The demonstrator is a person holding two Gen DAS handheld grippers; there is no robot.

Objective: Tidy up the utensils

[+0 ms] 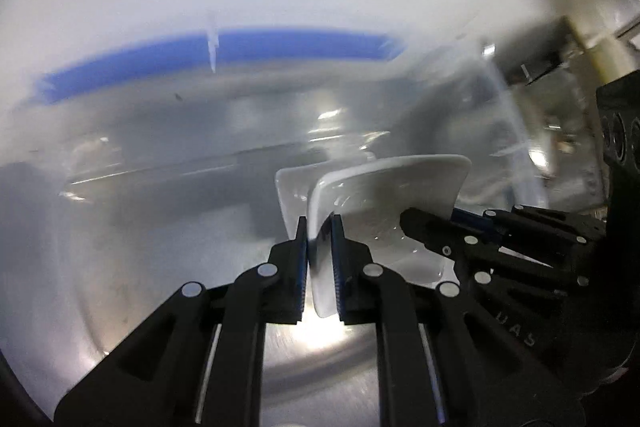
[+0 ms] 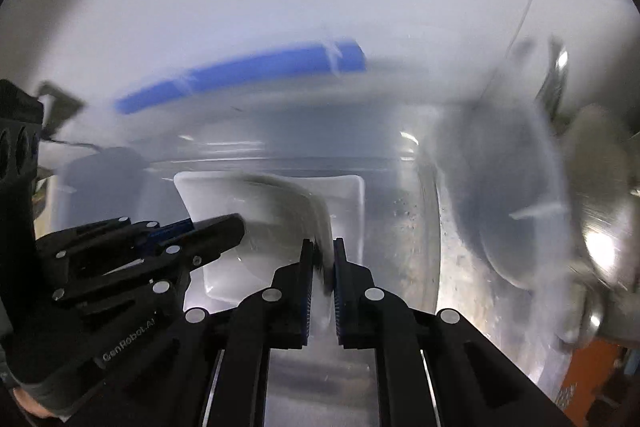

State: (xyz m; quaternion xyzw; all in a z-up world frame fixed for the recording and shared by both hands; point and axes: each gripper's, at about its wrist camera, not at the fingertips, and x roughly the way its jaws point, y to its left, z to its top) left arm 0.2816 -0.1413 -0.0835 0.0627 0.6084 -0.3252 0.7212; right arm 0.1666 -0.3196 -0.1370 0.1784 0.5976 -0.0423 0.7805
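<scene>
A white square dish [image 1: 400, 183] hangs between my two grippers over a steel basin, and everything behind it is smeared by motion. In the left wrist view my left gripper [image 1: 319, 223] is shut on the dish's near rim. My right gripper [image 1: 406, 221] comes in from the right and pinches the opposite edge. The right wrist view shows the same dish [image 2: 256, 199] with my right gripper [image 2: 323, 245] shut on its rim. There my left gripper [image 2: 236, 223] holds the far side from the left, in a gloved hand [image 2: 40, 367].
Below lies a shiny steel basin [image 1: 120, 287] with curved walls. A blurred blue band [image 1: 224, 51] runs along the white surface behind it. At the right of the right wrist view are a round metal object [image 2: 600, 227] and something orange [image 2: 592, 371].
</scene>
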